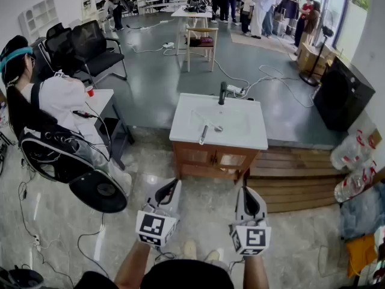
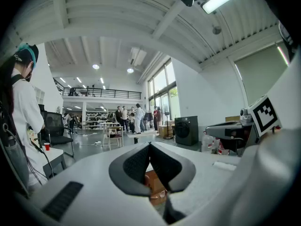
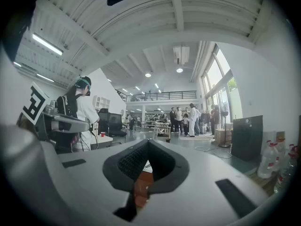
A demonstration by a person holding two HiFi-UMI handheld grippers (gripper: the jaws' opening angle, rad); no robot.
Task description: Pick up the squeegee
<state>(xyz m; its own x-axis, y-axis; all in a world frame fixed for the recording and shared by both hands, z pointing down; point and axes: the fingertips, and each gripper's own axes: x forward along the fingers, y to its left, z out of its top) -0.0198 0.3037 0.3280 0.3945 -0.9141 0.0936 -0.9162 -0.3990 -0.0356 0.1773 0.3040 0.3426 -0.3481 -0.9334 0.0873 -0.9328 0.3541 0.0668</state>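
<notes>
Nothing is done yet: the squeegee [image 1: 204,133] lies untouched on the white sink surface [image 1: 252,138] ahead, well apart from the left gripper [image 1: 174,184] and right gripper [image 1: 248,192], both jaws pressed together on nothing.

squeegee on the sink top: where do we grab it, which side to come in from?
Grip the squeegee by its dark handle. It lies flat on the sink top, handle toward the near edge, so probably come from the front, closing across its width. The left claw and right claw are shut; open one first.
</notes>
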